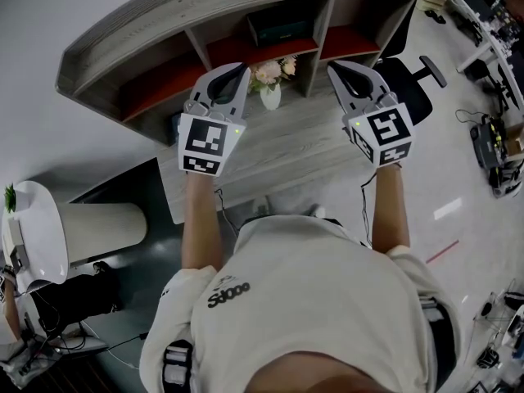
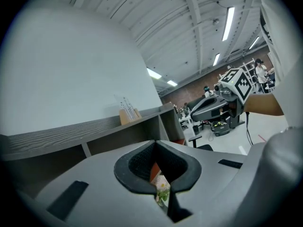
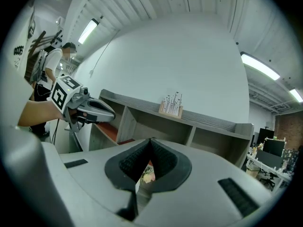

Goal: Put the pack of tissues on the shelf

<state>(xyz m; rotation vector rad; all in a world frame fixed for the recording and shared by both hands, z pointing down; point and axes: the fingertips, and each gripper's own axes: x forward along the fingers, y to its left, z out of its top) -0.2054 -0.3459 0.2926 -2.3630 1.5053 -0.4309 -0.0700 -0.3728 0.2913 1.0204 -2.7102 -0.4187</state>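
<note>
pack of tissues (image 1: pixel 278 24): it seems to be the dark pack in the middle compartment of the shelf (image 1: pixel 139 51), ahead of both tools; neither tool holds it
left tool (image 1: pixel 236 72): jaws closed together, nothing between them
right tool (image 1: pixel 344 69): jaws closed together, also empty, pointing toward the shelf
vase of flowers (image 1: pixel 270 84): stands on the worktop (image 1: pixel 295 142), between the two tool tips

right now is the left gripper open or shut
Shut: in the left gripper view, the left gripper has its jaw tips meeting, with nothing held between them.
</note>
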